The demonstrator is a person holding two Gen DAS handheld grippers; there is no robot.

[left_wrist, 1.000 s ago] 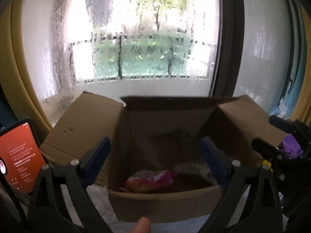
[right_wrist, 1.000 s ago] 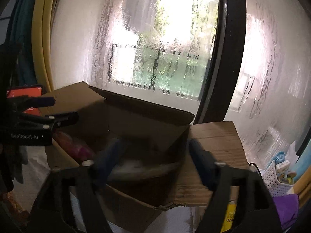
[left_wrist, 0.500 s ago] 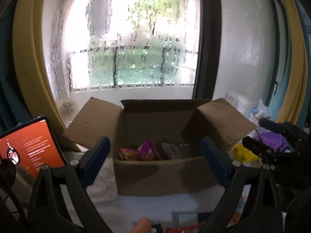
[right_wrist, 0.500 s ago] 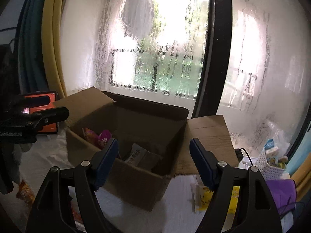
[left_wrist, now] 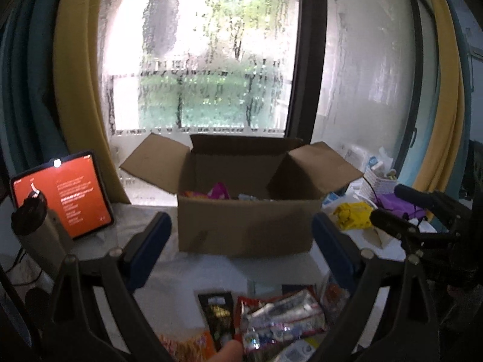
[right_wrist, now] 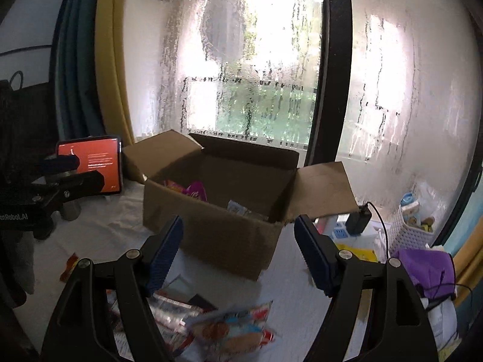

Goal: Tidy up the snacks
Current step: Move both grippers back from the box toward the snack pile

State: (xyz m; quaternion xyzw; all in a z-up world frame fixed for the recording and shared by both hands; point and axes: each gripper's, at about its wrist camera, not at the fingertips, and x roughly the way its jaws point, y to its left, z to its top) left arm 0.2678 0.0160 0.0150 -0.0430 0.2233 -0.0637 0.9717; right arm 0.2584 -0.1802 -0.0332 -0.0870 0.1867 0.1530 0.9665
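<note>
Both sets of jaws wide apart, empty: left gripper (left_wrist: 238,241), right gripper (right_wrist: 238,252). Open brown cardboard box (left_wrist: 244,226) ahead on white-covered counter (right_wrist: 99,229), flaps spread, pink snack bag (right_wrist: 196,191) and another packet inside. Loose snack packets (left_wrist: 277,316) heaped on counter in front, below jaws, apart from box. Red-screened tablet (left_wrist: 66,193) propped left. White basket (right_wrist: 413,232), purple cloth (right_wrist: 428,268) right. Rain-streaked window (right_wrist: 256,69), yellow curtain behind.

Snack packets (left_wrist: 271,316) cut off by lower edge, print blurred; cardboard box (left_wrist: 247,223) contents largely hidden by front wall.
</note>
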